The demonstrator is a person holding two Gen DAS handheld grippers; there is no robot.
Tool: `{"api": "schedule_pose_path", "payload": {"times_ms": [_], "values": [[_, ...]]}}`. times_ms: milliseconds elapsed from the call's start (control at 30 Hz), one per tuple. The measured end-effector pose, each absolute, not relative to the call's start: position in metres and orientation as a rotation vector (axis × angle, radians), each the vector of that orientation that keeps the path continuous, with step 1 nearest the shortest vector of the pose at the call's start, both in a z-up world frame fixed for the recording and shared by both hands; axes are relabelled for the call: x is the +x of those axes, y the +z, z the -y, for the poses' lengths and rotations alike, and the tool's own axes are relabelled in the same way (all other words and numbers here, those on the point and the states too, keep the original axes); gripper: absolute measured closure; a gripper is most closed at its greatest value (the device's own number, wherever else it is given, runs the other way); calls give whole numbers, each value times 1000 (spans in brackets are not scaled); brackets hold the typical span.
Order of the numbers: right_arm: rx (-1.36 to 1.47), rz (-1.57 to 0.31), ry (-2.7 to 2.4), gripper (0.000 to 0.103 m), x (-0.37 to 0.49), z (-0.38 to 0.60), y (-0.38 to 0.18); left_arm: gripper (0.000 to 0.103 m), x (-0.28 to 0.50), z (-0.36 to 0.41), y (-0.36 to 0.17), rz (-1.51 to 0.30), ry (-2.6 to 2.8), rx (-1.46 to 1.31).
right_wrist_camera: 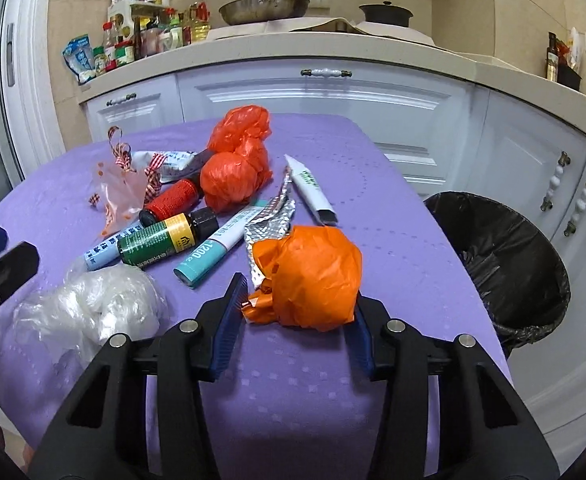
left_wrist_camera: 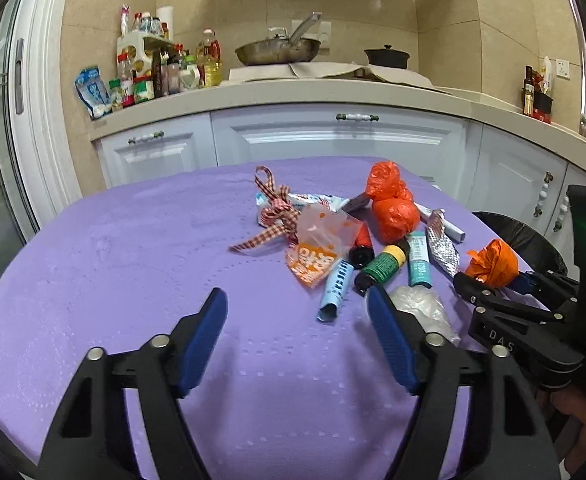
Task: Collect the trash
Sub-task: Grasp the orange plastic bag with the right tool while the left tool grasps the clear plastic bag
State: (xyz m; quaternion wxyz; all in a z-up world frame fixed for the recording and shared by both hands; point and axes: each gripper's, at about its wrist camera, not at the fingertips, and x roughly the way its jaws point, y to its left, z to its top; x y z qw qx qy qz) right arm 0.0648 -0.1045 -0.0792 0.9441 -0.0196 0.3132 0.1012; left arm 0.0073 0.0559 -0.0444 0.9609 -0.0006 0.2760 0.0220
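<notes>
On the teal tube (right_wrist_camera: 213, 250), white digits read "1200"

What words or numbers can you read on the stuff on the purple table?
"1200" on the teal-tipped tube.
"DAS", then cut off, on the right claw's arm.
Orange letters on the clear wrapper: unreadable.
Print on the green bottle and blue tube: too small.

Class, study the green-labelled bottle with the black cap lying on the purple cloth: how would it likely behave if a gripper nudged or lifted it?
The green bottle lies on its side and looks cylindrical, so it would probably roll when nudged. It looks rigid, likely holding shape under the jaws. Its glossy label suggests it may slip.
</notes>
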Motion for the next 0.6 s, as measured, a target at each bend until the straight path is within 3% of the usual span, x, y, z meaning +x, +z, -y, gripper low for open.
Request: {"api": "schedule_pose_path", "payload": {"times_ms": [67,167,467,600], "values": [[-34,-631,201,57,62,110,-77,33,6,-55,-43,-549,26,-30],[-20,-618,188,57,55,122,-73,22,3,-49,-41,-523,14,-54],[16,-595,136,57,41,161,-69,22,8,-14,-51,-543,-27,19],[30,-597,125,57,40,170,-72,45,7,-7,-56,-548,-43,43]]}}
